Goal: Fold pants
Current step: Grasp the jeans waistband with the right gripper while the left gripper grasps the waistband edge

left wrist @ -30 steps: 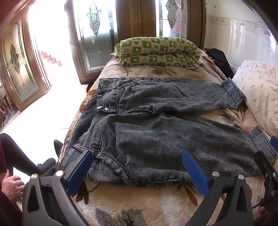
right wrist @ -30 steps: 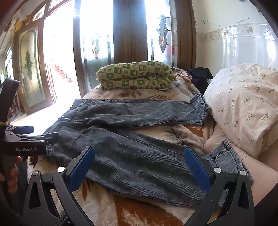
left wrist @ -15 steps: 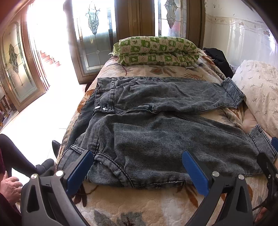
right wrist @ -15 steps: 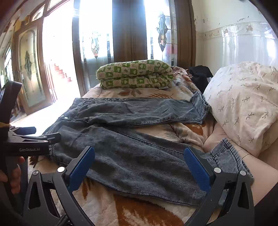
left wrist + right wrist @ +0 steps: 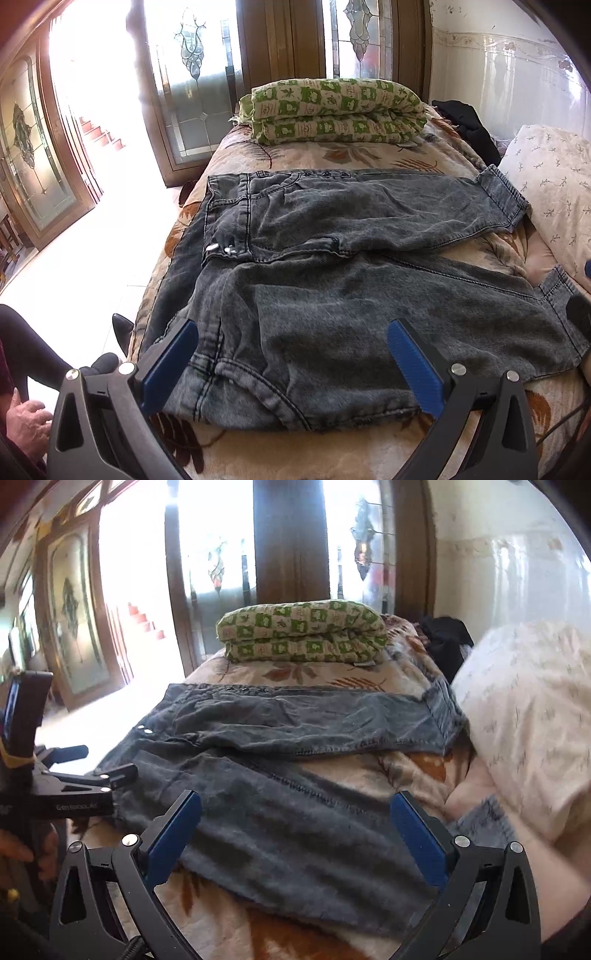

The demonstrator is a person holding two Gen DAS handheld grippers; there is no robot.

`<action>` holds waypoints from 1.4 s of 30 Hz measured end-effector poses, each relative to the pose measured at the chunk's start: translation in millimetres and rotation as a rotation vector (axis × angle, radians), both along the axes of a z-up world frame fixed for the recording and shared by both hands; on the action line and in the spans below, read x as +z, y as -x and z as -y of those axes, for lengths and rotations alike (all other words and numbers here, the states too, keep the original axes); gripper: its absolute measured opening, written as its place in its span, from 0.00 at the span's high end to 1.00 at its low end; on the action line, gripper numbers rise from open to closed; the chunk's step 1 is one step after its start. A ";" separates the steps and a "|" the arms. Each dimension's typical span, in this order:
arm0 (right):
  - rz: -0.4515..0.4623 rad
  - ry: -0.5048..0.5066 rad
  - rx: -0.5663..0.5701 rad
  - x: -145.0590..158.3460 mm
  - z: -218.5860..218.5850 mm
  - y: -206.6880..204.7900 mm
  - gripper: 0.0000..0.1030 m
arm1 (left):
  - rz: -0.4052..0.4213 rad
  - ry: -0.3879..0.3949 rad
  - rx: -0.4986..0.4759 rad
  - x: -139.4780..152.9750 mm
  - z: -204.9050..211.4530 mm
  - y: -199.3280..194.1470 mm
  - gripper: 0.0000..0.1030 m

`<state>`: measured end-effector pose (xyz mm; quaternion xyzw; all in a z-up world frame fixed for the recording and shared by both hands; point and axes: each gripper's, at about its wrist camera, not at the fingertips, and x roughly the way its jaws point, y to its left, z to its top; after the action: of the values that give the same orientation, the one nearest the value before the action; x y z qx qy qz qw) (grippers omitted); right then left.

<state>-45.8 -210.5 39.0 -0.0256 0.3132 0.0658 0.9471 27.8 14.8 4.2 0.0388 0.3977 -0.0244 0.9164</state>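
"GenRobot.AI" readable on left tongs [image 5: 122, 773] body in right wrist view, partly blurred. Left tongs [image 5: 291, 354] spread wide, holding nothing, poised over waistband end of pants [image 5: 332, 280]. Right tongs [image 5: 295, 827] equally wide, released, above lower leg. Pants spread flat across bed [image 5: 332, 454], legs toward floral pillow [image 5: 554, 192]. Folded green checked quilt [image 5: 332, 110] at far end, dark garment [image 5: 469, 129] beside it.
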 end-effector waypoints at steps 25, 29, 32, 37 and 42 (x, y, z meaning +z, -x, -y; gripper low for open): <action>-0.179 -0.031 0.101 -25.3 9.6 -146.4 0.00 | -0.099 -0.014 -0.101 -9.5 -64.3 -124.7 0.00; -0.230 -0.050 0.114 -36.1 15.0 -177.8 0.00 | -0.121 0.018 -0.108 -14.4 -72.5 -151.6 0.00; -0.246 -0.054 0.106 -39.7 21.0 -200.4 0.00 | -0.147 0.036 -0.101 -19.1 -80.8 -173.6 0.00; -0.246 -0.043 0.122 -41.3 26.6 -236.7 0.00 | -0.160 0.053 -0.091 -26.8 -93.0 -206.7 0.00; -0.301 0.008 0.181 -60.1 21.2 -274.1 0.00 | -0.196 0.067 -0.016 -45.5 -110.4 -239.4 0.00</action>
<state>228.3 -231.7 -21.0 -0.0474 0.4482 0.1524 0.8796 267.2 125.2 -41.3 0.0089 0.4839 -0.0487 0.8737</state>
